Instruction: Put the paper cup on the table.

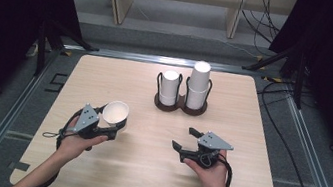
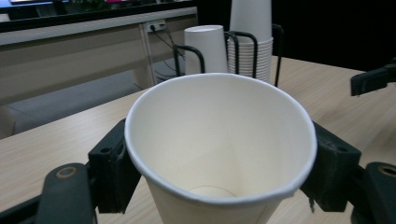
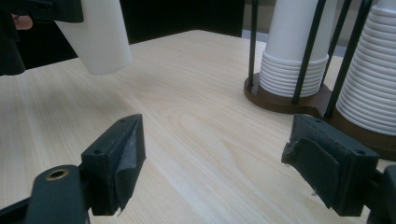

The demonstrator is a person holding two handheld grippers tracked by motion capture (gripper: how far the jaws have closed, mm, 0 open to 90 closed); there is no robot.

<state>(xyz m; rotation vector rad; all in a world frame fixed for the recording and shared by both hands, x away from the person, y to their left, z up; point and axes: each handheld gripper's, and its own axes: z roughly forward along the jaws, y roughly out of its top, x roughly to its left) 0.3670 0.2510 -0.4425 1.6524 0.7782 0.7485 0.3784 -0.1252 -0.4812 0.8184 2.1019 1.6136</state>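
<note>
A single white paper cup (image 1: 114, 113) is tilted above the left part of the wooden table (image 1: 142, 170), its open mouth up and toward the middle. My left gripper (image 1: 111, 124) is shut on it, low on the cup's wall. In the left gripper view the cup (image 2: 219, 140) is empty, and the black pads (image 2: 109, 172) press on both its sides. My right gripper (image 1: 183, 138) hovers open at the table's right front, with bare wood between its pads (image 3: 119, 163). From there the held cup (image 3: 95, 37) hangs at the upper left.
A dark two-ring wire cup holder (image 1: 180, 107) stands at the table's back middle, with a short stack of upside-down cups (image 1: 169, 88) on its left and a taller stack (image 1: 198, 83) on its right. Cables lie on the floor to the right.
</note>
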